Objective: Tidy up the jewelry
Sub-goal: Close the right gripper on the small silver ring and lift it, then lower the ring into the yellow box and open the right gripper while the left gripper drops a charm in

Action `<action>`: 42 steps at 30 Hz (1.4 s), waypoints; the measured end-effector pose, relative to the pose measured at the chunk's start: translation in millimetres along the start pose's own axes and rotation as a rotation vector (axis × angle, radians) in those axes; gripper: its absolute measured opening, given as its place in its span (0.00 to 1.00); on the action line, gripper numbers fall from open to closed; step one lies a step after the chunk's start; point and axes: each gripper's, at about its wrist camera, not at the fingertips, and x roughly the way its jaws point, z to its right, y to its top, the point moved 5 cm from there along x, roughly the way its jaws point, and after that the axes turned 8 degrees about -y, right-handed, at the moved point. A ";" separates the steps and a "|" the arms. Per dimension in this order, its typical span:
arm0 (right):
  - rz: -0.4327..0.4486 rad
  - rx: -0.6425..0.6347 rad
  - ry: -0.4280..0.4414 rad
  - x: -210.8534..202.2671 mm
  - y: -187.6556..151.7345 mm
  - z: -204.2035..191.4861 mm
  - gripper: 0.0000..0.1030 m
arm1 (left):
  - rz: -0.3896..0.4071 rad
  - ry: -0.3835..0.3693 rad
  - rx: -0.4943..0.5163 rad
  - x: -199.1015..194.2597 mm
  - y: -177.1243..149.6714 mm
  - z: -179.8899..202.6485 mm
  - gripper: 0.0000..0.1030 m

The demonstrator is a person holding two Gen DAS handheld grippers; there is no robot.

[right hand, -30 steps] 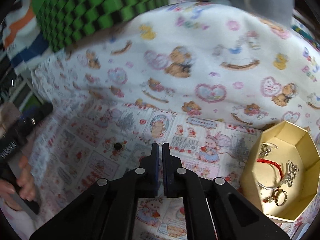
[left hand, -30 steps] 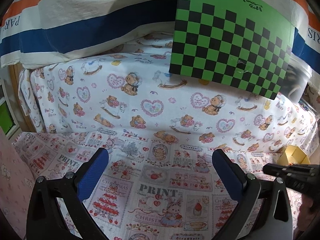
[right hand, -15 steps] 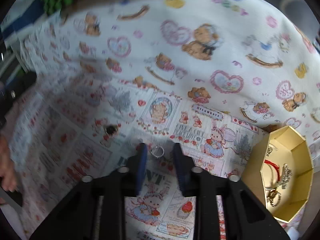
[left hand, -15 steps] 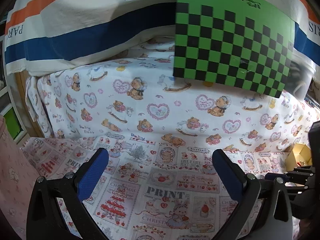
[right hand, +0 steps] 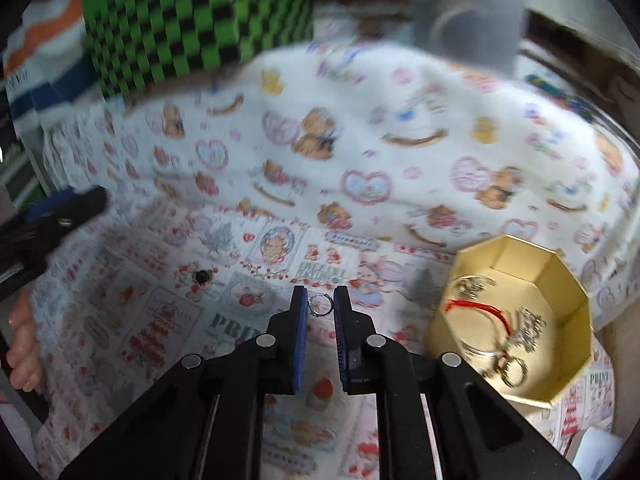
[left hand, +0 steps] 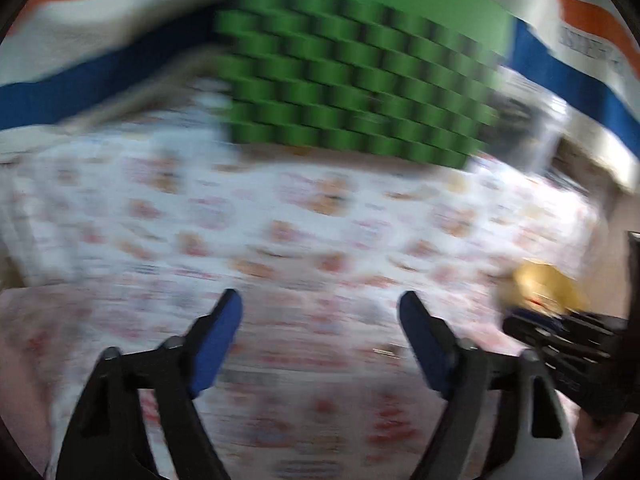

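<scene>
A right gripper (right hand: 321, 308) holds a small silver ring (right hand: 320, 305) between its blue-padded tips, its jaws closing on the ring, which stands on edge above a printed cloth (right hand: 168, 320) covered in red cartoon panels. The pads sit at the ring's two sides; whether both press on it is hard to tell, though the ring appears pinched and off the cloth.

To the right of the gripper, on the same cloth, stands an open octagonal gold box (right hand: 560, 280). Inside it lie a red cord bracelet (right hand: 480, 306), silver chain pieces (right hand: 528, 326) and more rings (right hand: 510, 368) near its front wall.

Left of the gripper and a little farther off, a small dark stud-like piece (right hand: 202, 277) lies alone on the cloth. At the left edge, a person's fingers (right hand: 22, 344) wrap the handle of the left gripper (left hand: 320, 312), whose dark tip reaches in from that side.

The left wrist view is heavily blurred. There the left gripper's jaws stand apart and are closing, with nothing between them but cloth; the gold box shows as a yellow smear at far right.

Farther back, a white bedsheet with teddy bears and hearts (right hand: 400, 152) rises behind the cloth. Beyond it, at the far left, a green-and-black checkerboard (right hand: 192, 20) leans against striped orange, white and blue fabric (left hand: 100, 72).
</scene>
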 end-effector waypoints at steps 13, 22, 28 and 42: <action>0.039 0.105 0.036 -30.6 8.3 37.7 0.14 | -0.282 -0.043 -0.028 67.9 -17.4 33.2 0.21; 0.066 0.170 0.024 -36.9 14.3 53.5 0.14 | -0.369 0.005 -0.051 93.3 -31.3 29.8 0.08; 0.083 0.181 0.023 -45.9 18.3 60.7 0.14 | -0.349 -0.007 -0.038 69.1 -25.6 31.8 0.08; 0.282 0.151 -0.039 -112.8 19.4 108.7 0.14 | -0.165 -0.105 0.029 -3.0 12.2 108.6 0.08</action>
